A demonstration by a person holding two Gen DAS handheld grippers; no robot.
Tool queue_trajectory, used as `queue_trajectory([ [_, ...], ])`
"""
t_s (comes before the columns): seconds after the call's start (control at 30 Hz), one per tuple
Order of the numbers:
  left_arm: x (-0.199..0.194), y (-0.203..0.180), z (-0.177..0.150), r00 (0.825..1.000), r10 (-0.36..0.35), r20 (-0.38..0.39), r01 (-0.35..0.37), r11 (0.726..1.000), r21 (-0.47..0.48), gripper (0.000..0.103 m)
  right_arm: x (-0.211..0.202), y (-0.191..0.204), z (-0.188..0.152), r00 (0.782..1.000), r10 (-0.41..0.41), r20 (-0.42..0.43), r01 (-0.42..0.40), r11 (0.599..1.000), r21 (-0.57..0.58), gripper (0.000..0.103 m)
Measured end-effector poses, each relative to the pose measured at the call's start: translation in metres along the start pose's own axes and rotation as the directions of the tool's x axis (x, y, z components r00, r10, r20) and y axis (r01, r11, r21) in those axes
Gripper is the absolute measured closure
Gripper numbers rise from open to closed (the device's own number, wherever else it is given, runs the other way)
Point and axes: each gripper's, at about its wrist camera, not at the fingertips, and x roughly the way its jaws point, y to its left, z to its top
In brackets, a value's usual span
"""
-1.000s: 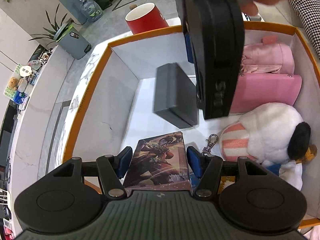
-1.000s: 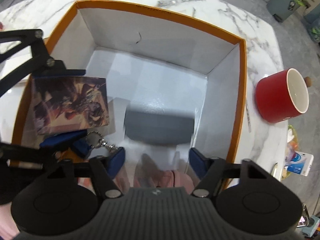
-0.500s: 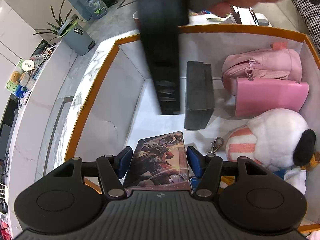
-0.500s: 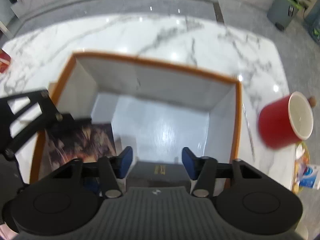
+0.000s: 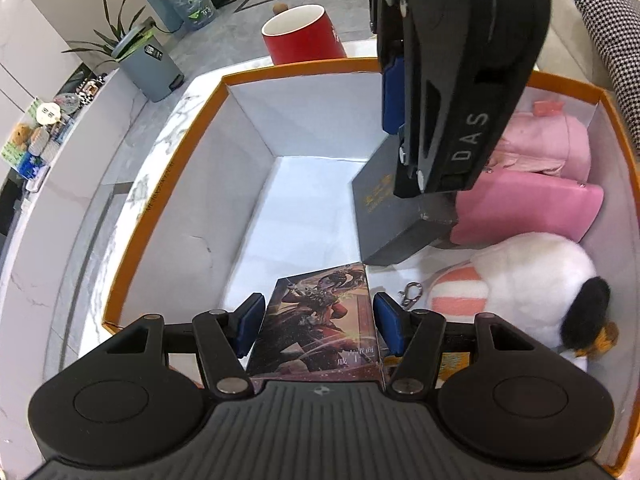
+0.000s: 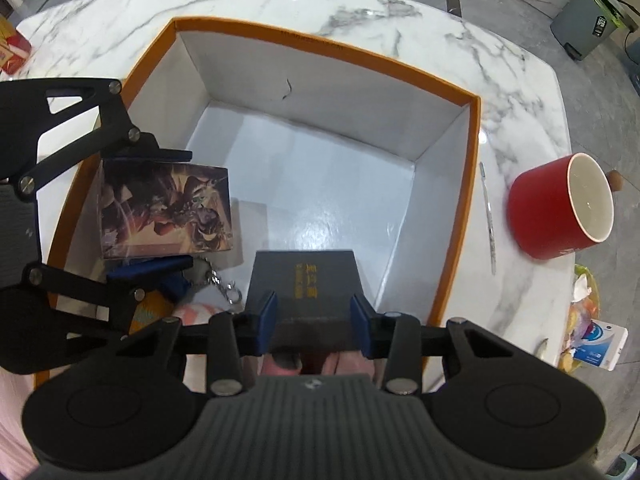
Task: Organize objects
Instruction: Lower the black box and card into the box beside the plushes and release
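A large orange-rimmed white box sits on the marble table. My left gripper is shut on an illustrated card box, held low at the near end inside the big box. My right gripper is shut on a dark grey box with gold lettering, held tilted above the floor of the big box next to a pink pouch. A white plush toy and a key clip lie inside.
A red mug stands on the table just outside the box. A pen lies between the mug and the box. A pink backpack sits in the far corner. Packets lie at the table edge.
The right gripper swung away over the table and came back down; it now grips the dark grey box, which has tilted up off the floor. The left gripper kept the card box still.
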Motion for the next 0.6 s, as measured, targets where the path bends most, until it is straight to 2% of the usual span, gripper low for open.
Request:
queue_trajectory([
  [0.1,0.0,-0.001,0.002,1.0,-0.028,0.004,0.028,0.999,-0.024,0.034,0.003,-0.001,-0.001,0.998,0.038,-0.056,-0.037,0.999,0.014,0.066],
  [0.17,0.001,-0.003,0.002,0.999,-0.04,0.009,0.04,0.999,-0.033,0.034,0.01,-0.001,-0.005,0.997,0.032,-0.063,-0.029,0.999,0.035,0.068],
  [0.27,0.007,-0.008,0.006,1.0,-0.022,-0.001,0.022,1.0,-0.02,0.034,0.025,-0.001,-0.009,0.997,0.044,-0.06,-0.041,0.998,0.057,0.078],
  [0.37,0.012,-0.009,0.008,1.0,-0.018,-0.008,0.018,1.0,-0.01,0.034,0.036,-0.001,-0.012,0.993,0.083,-0.081,-0.077,0.994,0.072,0.079],
  [0.47,0.017,-0.008,0.008,0.999,-0.038,-0.024,0.039,0.999,0.03,0.034,0.026,-0.001,-0.011,0.994,0.098,-0.05,-0.095,0.994,0.049,0.077],
  [0.6,0.021,-0.007,0.006,0.996,-0.074,-0.041,0.078,0.992,0.095,0.034,0.011,0.0,-0.002,0.997,0.066,0.049,-0.064,0.997,-0.032,0.077],
])
